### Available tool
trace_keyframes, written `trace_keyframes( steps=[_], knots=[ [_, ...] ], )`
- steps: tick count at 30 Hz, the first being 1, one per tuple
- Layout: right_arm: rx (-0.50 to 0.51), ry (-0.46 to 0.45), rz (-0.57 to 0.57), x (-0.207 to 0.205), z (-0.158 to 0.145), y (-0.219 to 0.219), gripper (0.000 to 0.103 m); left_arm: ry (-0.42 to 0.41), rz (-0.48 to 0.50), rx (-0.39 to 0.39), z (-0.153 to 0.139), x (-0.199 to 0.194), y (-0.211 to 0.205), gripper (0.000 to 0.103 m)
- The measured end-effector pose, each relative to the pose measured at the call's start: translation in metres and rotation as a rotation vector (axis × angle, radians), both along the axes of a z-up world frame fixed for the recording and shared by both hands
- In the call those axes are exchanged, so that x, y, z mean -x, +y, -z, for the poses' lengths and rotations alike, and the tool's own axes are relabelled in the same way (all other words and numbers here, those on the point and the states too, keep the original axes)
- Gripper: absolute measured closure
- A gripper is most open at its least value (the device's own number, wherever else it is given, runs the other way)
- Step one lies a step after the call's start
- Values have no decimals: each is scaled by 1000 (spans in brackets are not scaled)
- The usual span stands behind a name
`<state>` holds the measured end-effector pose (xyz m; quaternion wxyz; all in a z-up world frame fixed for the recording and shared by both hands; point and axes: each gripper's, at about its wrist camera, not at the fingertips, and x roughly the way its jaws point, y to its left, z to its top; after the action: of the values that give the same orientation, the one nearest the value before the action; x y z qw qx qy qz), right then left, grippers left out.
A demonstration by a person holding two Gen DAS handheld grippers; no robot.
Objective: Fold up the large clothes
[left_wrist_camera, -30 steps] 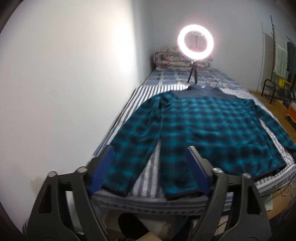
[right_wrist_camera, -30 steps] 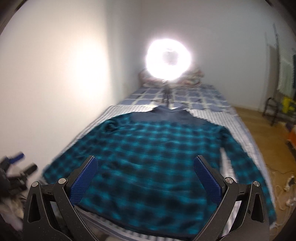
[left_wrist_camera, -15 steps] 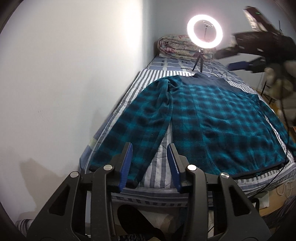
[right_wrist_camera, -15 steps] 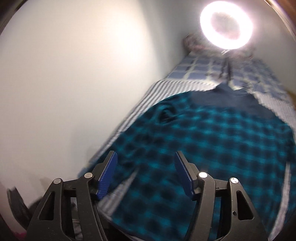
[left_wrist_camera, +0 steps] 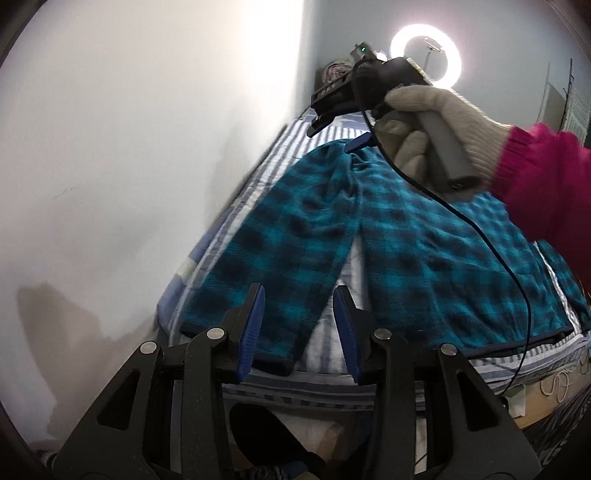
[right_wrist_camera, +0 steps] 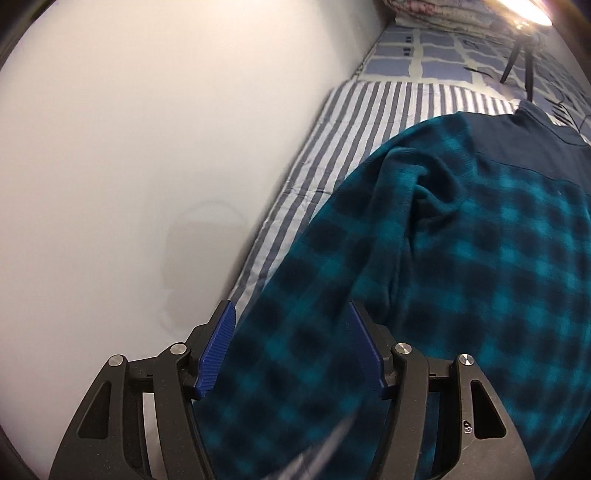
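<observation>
A large teal and black plaid fleece top (left_wrist_camera: 424, 251) lies spread flat on the striped bed, its left sleeve (left_wrist_camera: 280, 251) running toward me. My left gripper (left_wrist_camera: 299, 325) is open and empty, just above the sleeve cuff (left_wrist_camera: 273, 363) at the bed's near edge. My right gripper (left_wrist_camera: 340, 136), held by a gloved hand, hovers over the shoulder end of that sleeve. In the right wrist view the right gripper (right_wrist_camera: 290, 347) is open, its jaws straddling the upper sleeve (right_wrist_camera: 332, 288) from above, with nothing held. The dark yoke and collar (right_wrist_camera: 524, 144) lie far right.
A white wall (left_wrist_camera: 129, 147) runs close along the bed's left side. A striped sheet (right_wrist_camera: 354, 122) covers the bed (left_wrist_camera: 332, 391). A lit ring light on a tripod (left_wrist_camera: 424, 55) and folded bedding (right_wrist_camera: 436, 11) stand at the far end. A black cable (left_wrist_camera: 509, 266) trails across the top.
Both grippers moved forward and down toward the left sleeve. The right gripper swung over the shoulder area. The left gripper, which had narrowed, stays partly open above the cuff.
</observation>
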<state>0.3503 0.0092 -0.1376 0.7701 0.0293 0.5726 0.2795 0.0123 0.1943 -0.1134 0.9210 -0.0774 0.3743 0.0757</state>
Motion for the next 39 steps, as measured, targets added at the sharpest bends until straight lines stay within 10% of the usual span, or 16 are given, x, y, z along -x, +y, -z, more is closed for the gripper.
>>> trace_keyframes(
  steps=[3,18,22,32,36,39],
  knots=[
    [25,15,14,-19,15,18,42,15,-14,109,2,-2,16,63],
    [254,13,8,-58,75,71,68,46,-15,35,6,-13,14,63],
    [274,-2,-15,-58,73,70,97,61,-17,25,10,-22,12,63],
    [183,-19,-30,-76,33,48,101,73,-29,-11,12,-26,12,63],
    [144,0,-42,-82,14,25,101,75,-71,10,11,-30,23,29],
    [110,-5,-65,-83,-2,5,101,51,-63,-17,3,-34,24,28]
  ],
)
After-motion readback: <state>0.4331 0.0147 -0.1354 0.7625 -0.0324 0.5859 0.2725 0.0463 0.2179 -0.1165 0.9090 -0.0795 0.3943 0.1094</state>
